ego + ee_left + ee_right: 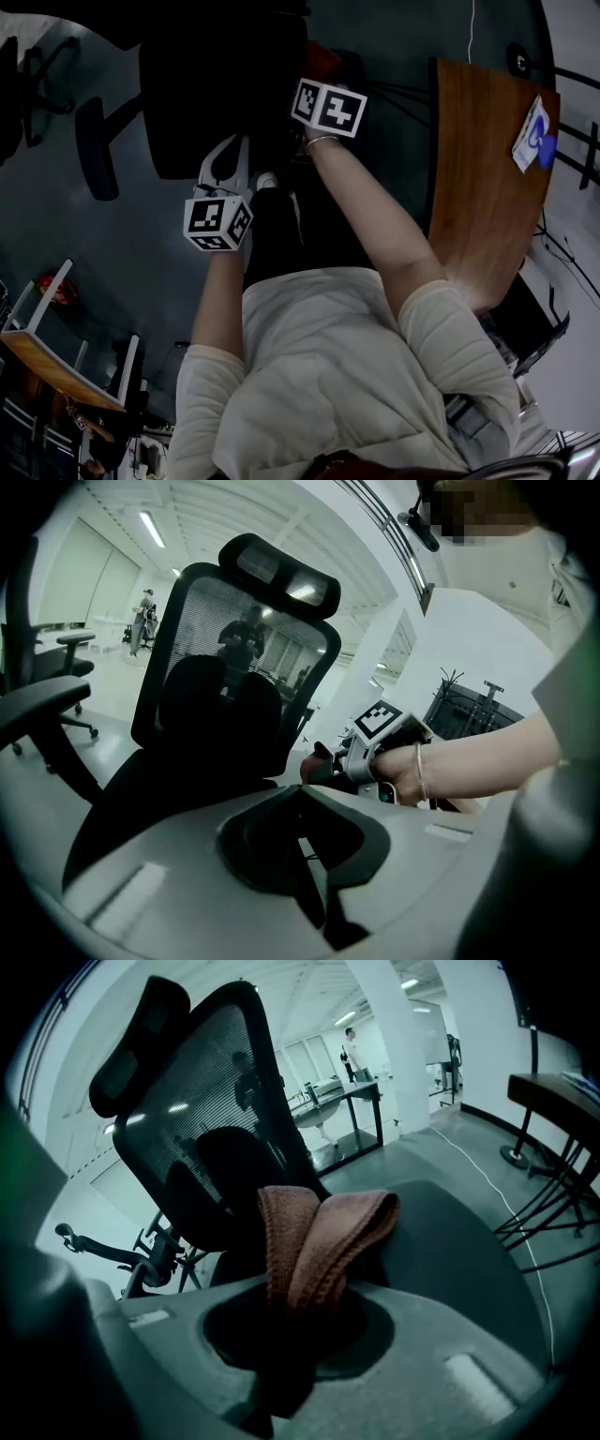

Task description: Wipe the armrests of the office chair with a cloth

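Cloth [319, 1241], reddish and folded into a loop, sits in the right hand-held gripper [302, 1335]. Its jaws are clamped on the lower end, so the free fold sticks out ahead, ready, I judge, to be pressed on an armrest. The left hand-held gripper [314, 874] is closed tight with nothing in it, probably kept free to steady the office chair [216, 94] at the person's 12 o'clock. One armrest [96, 148] shows at the chair's 9 o'clock, untouched. No container shows; the counter [478, 187] at 3 o'clock carries a card [532, 136].
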Demonstrator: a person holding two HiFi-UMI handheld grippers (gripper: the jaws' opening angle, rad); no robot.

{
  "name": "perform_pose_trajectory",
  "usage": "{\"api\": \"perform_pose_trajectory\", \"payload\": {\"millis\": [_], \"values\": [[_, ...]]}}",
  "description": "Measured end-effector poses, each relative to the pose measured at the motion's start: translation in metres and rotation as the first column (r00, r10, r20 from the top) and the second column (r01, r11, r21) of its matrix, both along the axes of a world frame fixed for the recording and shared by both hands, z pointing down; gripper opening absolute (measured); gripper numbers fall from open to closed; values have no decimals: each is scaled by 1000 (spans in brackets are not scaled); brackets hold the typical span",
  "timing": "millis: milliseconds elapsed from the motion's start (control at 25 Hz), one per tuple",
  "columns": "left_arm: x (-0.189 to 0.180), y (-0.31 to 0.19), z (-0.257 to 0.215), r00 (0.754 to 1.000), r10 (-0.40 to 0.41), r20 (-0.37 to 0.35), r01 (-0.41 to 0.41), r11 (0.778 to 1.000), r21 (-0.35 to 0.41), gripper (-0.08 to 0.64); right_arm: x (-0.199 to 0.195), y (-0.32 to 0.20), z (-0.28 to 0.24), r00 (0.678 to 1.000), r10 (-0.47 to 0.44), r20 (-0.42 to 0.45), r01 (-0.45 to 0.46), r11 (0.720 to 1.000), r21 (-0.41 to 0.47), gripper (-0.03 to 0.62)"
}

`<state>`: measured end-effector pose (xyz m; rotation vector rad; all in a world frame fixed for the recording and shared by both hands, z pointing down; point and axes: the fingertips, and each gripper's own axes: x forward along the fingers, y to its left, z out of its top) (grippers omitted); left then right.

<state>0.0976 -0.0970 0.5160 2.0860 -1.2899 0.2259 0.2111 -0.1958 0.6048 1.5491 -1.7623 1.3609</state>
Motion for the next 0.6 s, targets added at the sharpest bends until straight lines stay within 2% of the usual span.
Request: {"api": "perform_pose_trajectory", "payload": {"millis": [320, 600], "values": [[-5, 26, -10, 999, 39, -10, -38, 999, 30, 17, 0, 75, 7, 1000, 26, 13, -25, 996, -89, 48], [-8, 66, -13, 996, 85, -13, -84, 996, 34, 17, 4, 147, 11, 999, 43, 9, -42, 991, -131, 48]]}}
